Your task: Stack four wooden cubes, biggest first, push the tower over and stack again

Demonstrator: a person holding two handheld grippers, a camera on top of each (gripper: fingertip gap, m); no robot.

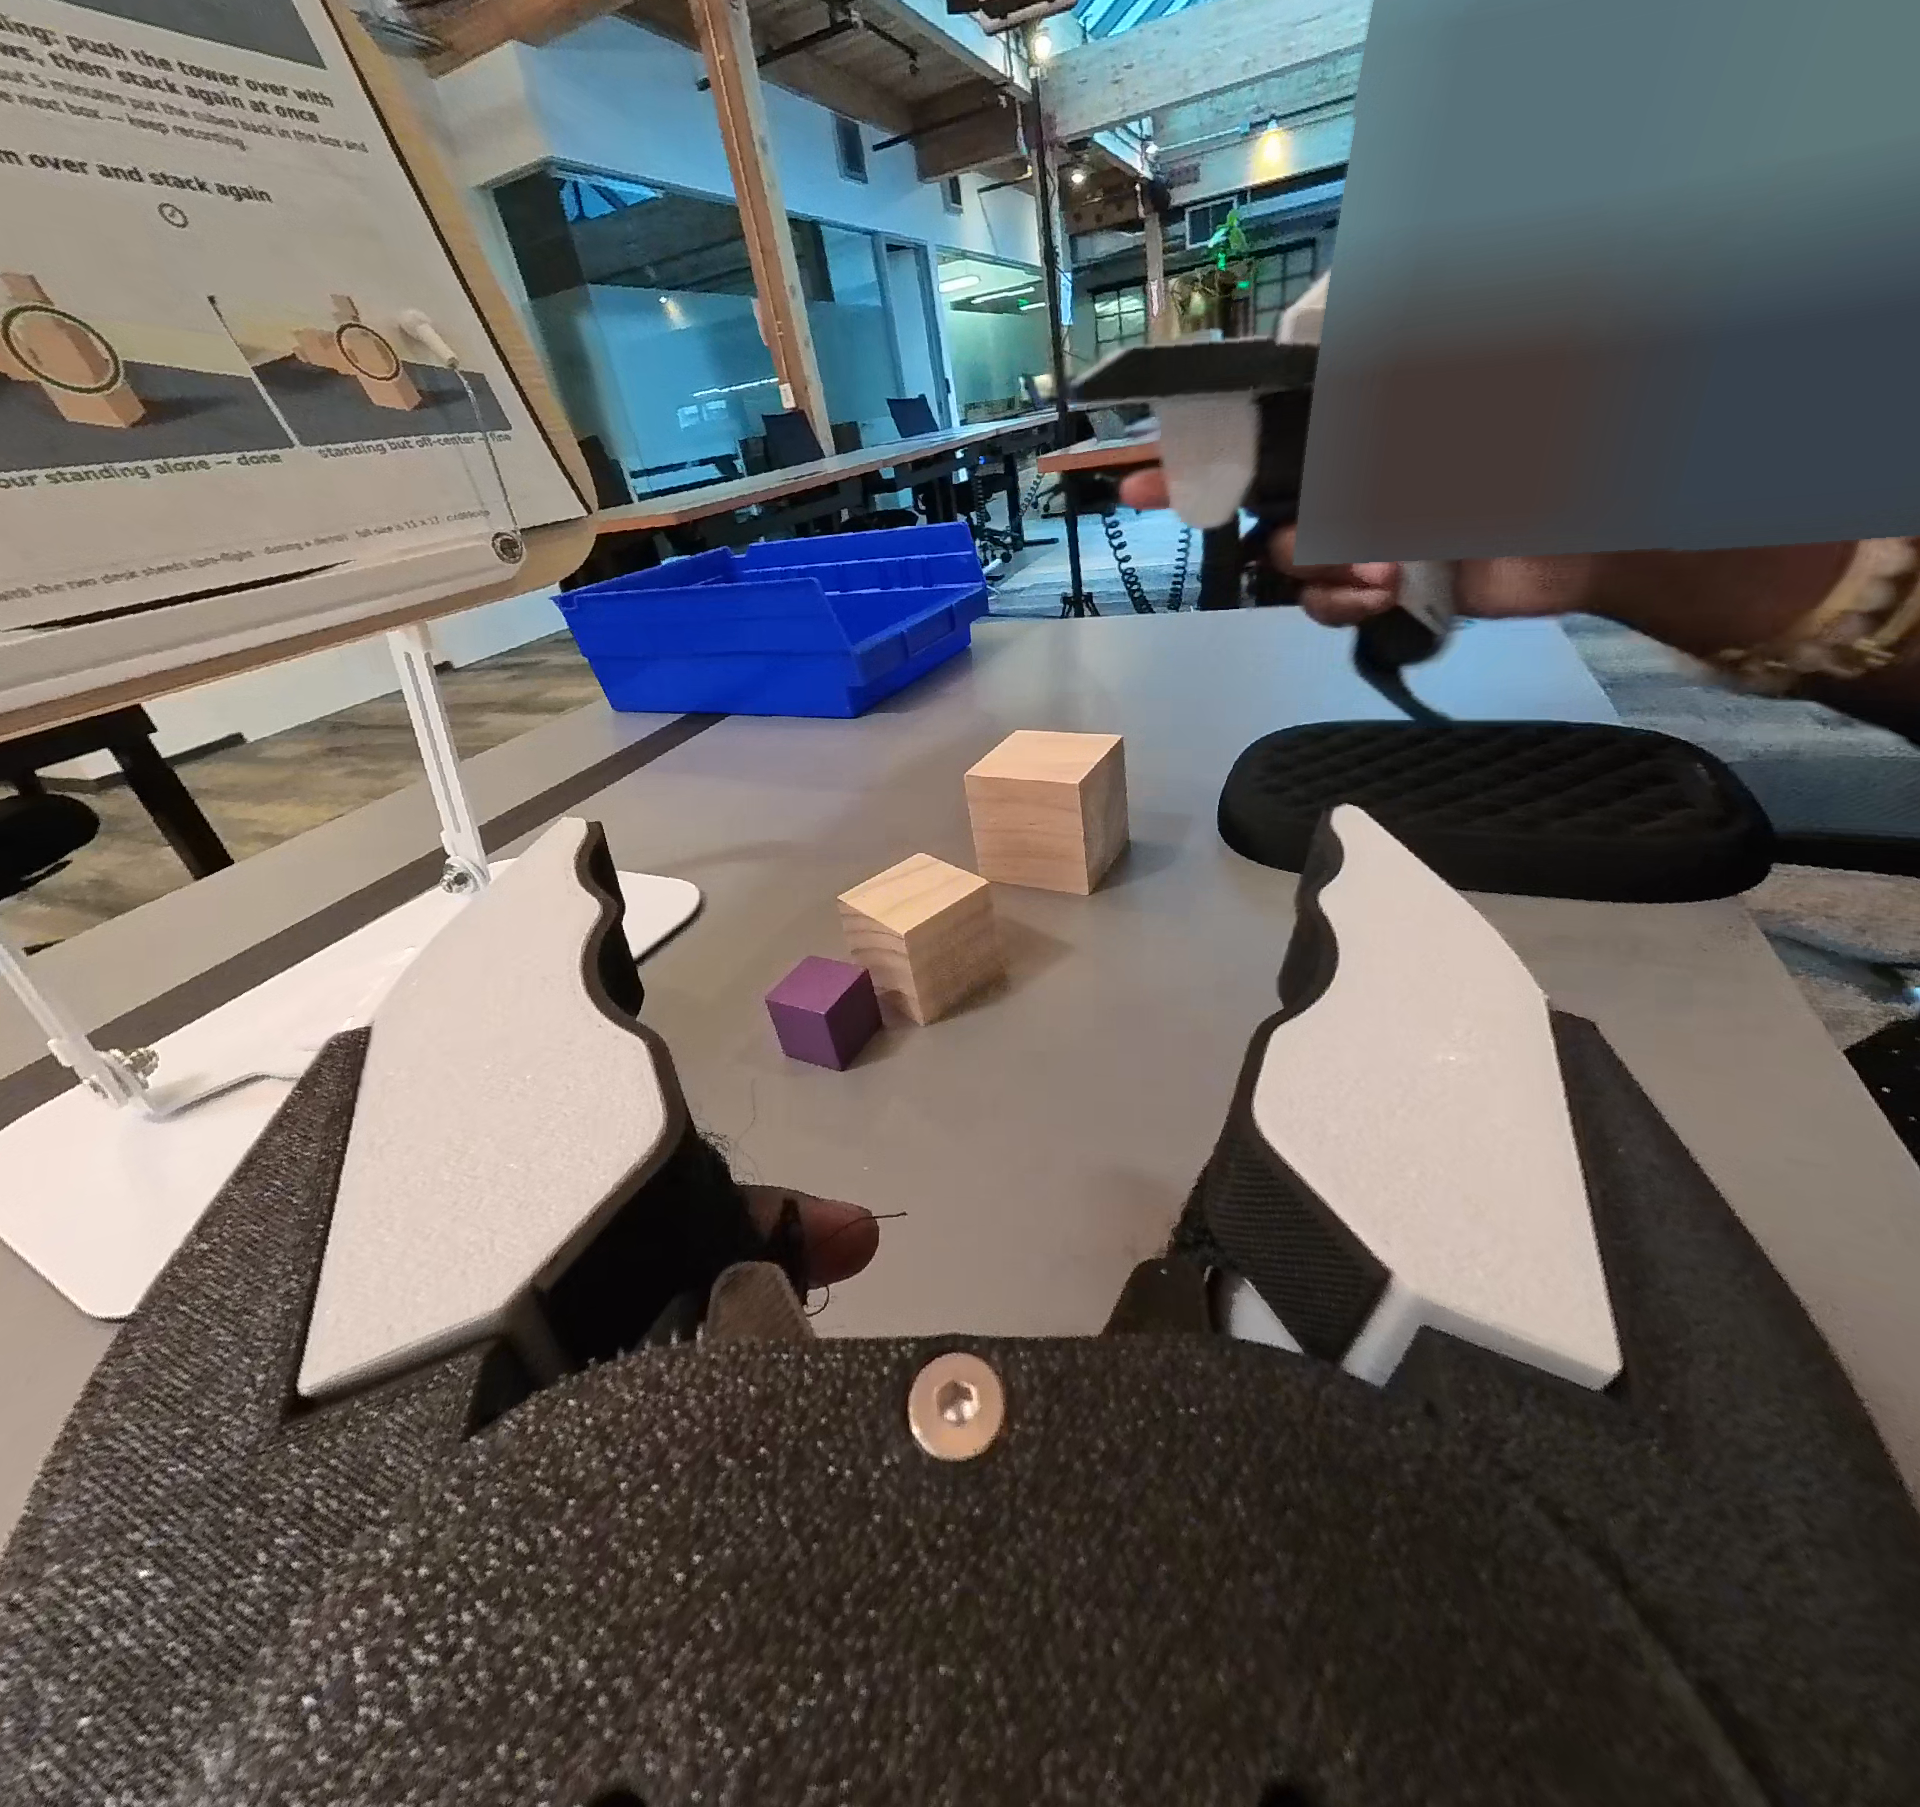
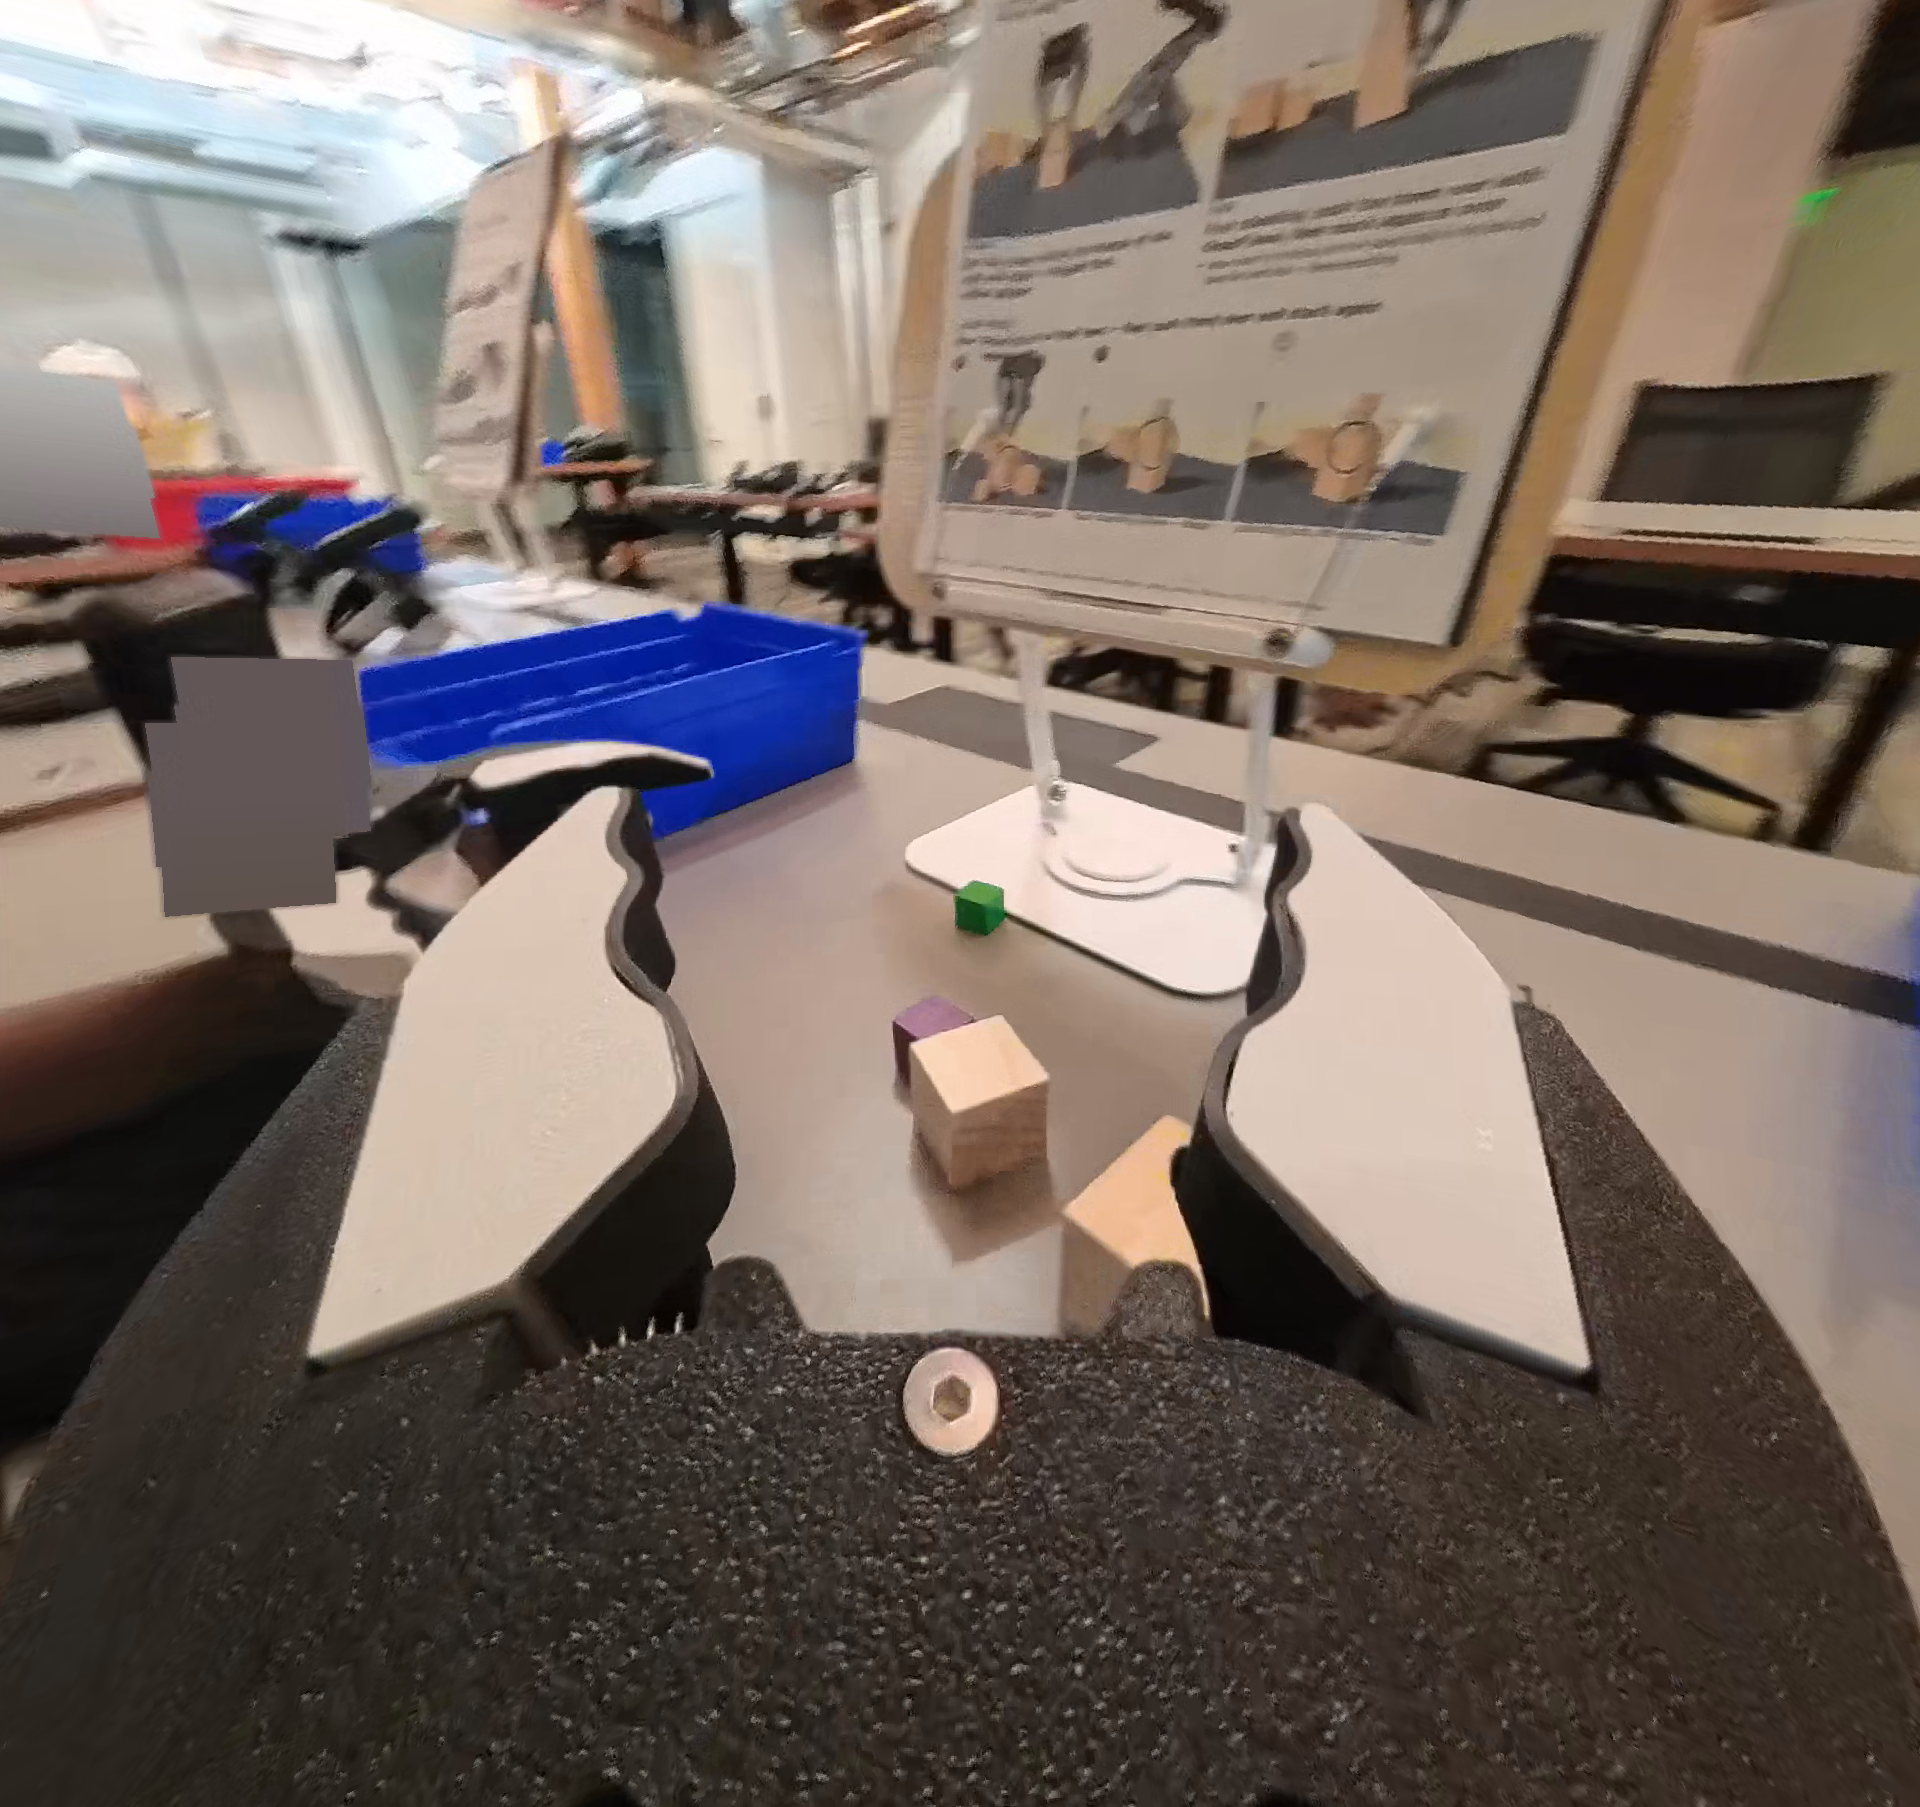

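Left wrist view: the left gripper [image 1: 961, 884] hangs spread wide and bare over the grey table [image 1: 1299, 677]. Ahead lie a purple cube [image 1: 823, 1012], a small wooden cube [image 1: 920, 936] touching it, and a bigger wooden cube [image 1: 1047, 810] at 1 o'clock. A blue bin [image 1: 774, 630] sits at 11 o'clock, the sign stand [image 1: 436, 718] at 10. The right gripper [image 2: 961, 884] is spread too, the bigger cube beside its right finger; a green cube [image 2: 980, 906] lies at 12.

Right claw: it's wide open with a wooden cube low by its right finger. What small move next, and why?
Probably shift the right claw slightly rightward to centre the larger wooden cube. That cube sits off-centre against the right finger, ungripped, while the smaller wooden cube and purple cube lie farther ahead.
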